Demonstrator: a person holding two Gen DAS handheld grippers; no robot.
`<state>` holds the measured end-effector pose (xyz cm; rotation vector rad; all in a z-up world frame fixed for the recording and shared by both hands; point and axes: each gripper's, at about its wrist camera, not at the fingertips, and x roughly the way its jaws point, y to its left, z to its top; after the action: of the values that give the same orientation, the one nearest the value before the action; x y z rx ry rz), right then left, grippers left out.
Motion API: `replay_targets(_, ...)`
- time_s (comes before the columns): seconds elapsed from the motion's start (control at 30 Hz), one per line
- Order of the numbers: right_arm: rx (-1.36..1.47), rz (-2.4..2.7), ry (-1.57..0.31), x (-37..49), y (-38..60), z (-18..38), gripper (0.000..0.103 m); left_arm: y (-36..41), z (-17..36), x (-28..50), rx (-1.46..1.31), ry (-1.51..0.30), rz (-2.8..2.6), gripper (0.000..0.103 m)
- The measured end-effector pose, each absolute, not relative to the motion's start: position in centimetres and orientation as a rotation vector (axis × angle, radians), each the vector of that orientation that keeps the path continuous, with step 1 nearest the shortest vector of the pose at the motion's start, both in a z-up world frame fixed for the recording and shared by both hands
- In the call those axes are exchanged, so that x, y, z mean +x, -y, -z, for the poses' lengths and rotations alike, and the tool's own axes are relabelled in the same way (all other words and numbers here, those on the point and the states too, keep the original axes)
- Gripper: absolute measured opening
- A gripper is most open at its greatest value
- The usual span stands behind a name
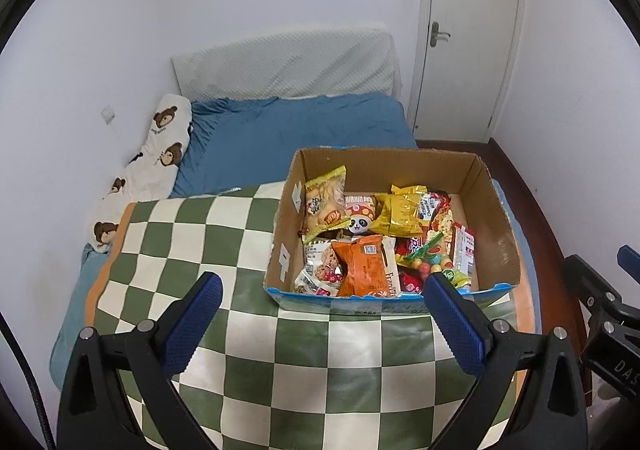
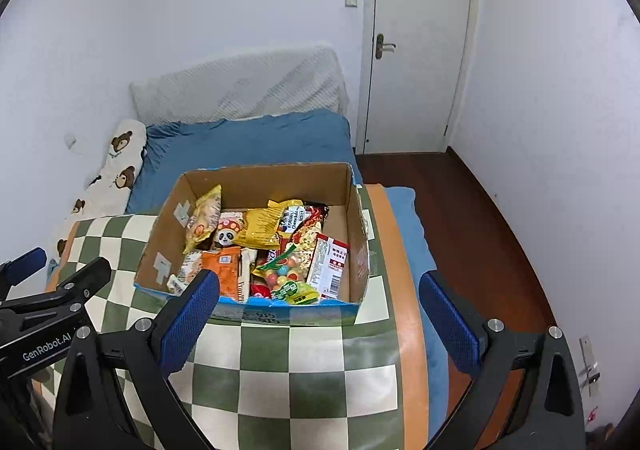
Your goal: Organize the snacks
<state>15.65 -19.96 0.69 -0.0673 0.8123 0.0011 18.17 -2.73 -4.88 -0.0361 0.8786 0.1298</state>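
An open cardboard box (image 1: 496, 206) (image 2: 168, 234) sits on a green and cream checked blanket (image 1: 208, 234) (image 2: 304, 370) on the bed. It holds several snack packets: an orange packet (image 1: 362, 266) (image 2: 224, 266), a yellow bag (image 1: 400, 210) (image 2: 262, 226), a panda sweet (image 1: 359, 224) (image 2: 226, 236), a bag of coloured candy balls (image 1: 434, 260) (image 2: 286, 272). My left gripper (image 1: 322, 286) is open and empty, just short of the box's near wall. My right gripper (image 2: 320, 284) is open and empty at the near wall too.
A blue sheet (image 1: 296, 130) (image 2: 248, 142) covers the bed, with a bear-print pillow (image 1: 160, 154) (image 2: 120, 158) by the left wall and a white headboard cushion (image 1: 288, 62). A shut white door (image 2: 416, 42) and dark wood floor (image 2: 480, 226) lie to the right.
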Motion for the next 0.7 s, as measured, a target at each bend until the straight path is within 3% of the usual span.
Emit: replay_targets(0.7,-0.074,0.042,-0.903,18.4,20.1,3.7,0.102,3.0,8.1,20.3,-0.039,-0.958,-0.107,0.103)
